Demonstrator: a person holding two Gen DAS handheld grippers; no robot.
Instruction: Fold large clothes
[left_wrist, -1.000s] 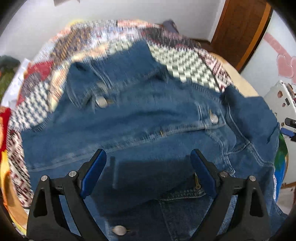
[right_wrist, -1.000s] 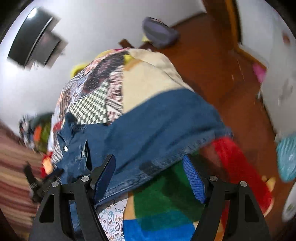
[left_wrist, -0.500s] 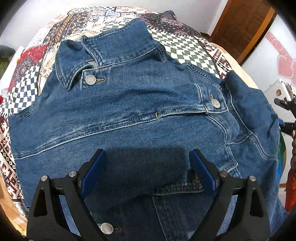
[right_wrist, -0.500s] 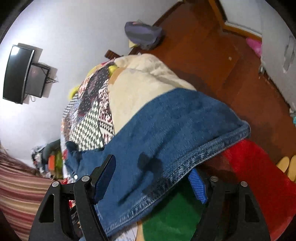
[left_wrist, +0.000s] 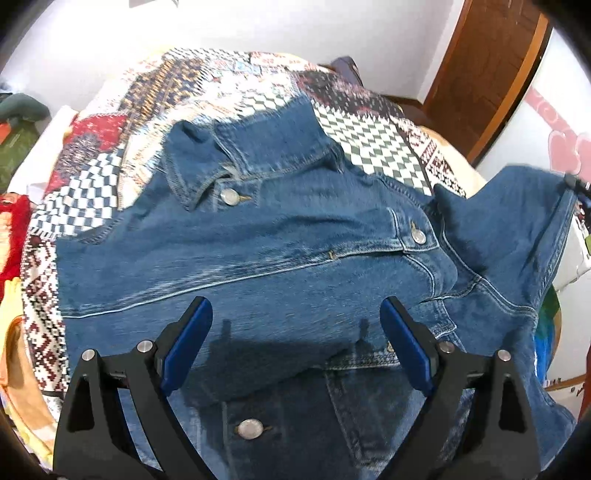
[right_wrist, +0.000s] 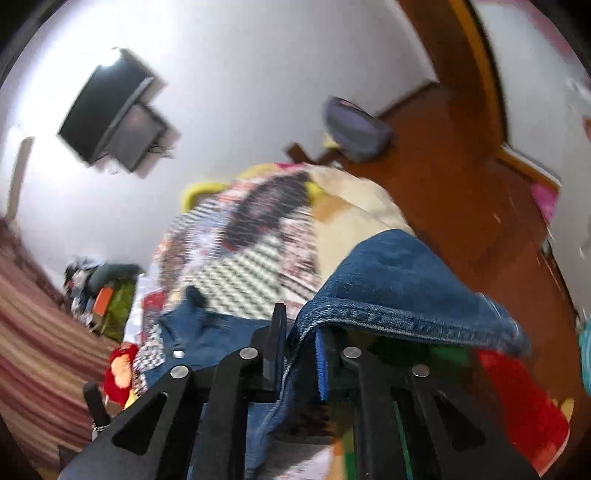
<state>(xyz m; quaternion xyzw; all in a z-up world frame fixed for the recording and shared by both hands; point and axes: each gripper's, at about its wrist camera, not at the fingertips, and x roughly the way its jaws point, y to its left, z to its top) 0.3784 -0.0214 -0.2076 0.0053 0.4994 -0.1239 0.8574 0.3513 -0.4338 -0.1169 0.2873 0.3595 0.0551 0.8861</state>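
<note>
Your right gripper is clamping the hem of the jacket, its jaws having just been closing on it. Your left gripper is hovering over the jacket, jaws apart, empty. The jacket is lying on the quilt.
</note>
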